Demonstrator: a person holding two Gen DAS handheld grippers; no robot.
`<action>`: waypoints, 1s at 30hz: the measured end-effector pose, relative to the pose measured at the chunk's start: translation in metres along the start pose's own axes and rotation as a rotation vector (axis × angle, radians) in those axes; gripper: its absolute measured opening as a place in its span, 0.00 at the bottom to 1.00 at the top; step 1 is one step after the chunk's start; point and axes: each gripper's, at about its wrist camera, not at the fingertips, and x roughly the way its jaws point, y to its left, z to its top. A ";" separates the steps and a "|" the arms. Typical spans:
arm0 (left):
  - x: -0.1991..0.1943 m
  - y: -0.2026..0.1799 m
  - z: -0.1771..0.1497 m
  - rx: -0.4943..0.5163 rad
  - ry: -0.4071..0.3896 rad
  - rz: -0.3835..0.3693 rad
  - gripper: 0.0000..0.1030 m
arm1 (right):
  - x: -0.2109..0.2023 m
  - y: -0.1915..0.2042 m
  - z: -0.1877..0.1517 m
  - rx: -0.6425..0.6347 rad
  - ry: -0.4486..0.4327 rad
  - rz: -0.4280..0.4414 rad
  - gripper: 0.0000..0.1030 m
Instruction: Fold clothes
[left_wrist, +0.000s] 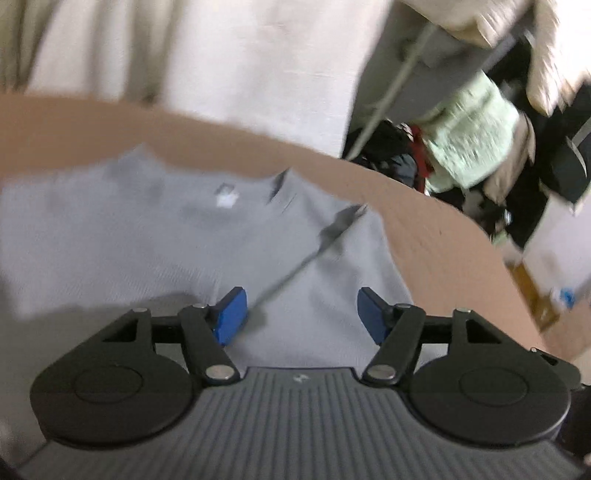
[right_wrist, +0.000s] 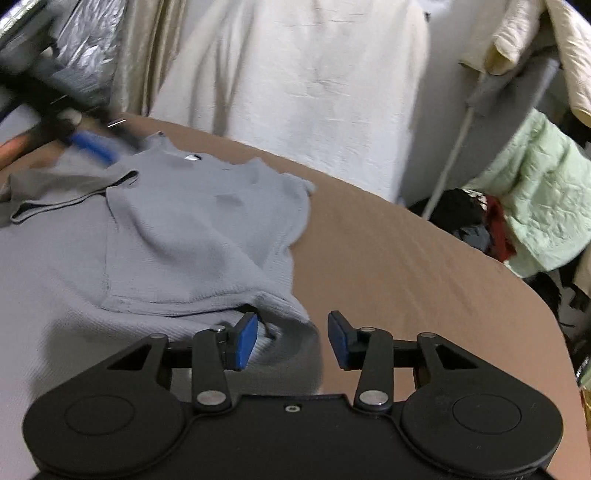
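Observation:
A grey knit sweater lies on the brown table, with one part folded over its body. It fills the left wrist view too, with a white neck label. My right gripper is open, its blue pads just above the folded corner at the sweater's near right edge, holding nothing. My left gripper is open over the sweater's body and empty. It also shows blurred at the far left of the right wrist view, near the collar.
White and cream curtains hang behind the table. A rack with a pale green quilted garment and dark clothes stands past the table's right edge. Bare brown table lies right of the sweater.

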 end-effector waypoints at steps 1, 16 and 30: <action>0.012 -0.006 0.012 0.038 0.009 -0.014 0.64 | 0.006 0.003 0.002 -0.011 0.003 0.015 0.46; 0.180 -0.088 0.060 0.344 0.192 -0.102 0.03 | 0.010 -0.020 0.014 0.023 -0.029 0.085 0.08; 0.119 -0.072 0.064 0.360 0.011 -0.193 0.47 | 0.009 -0.077 -0.023 0.308 0.093 0.289 0.57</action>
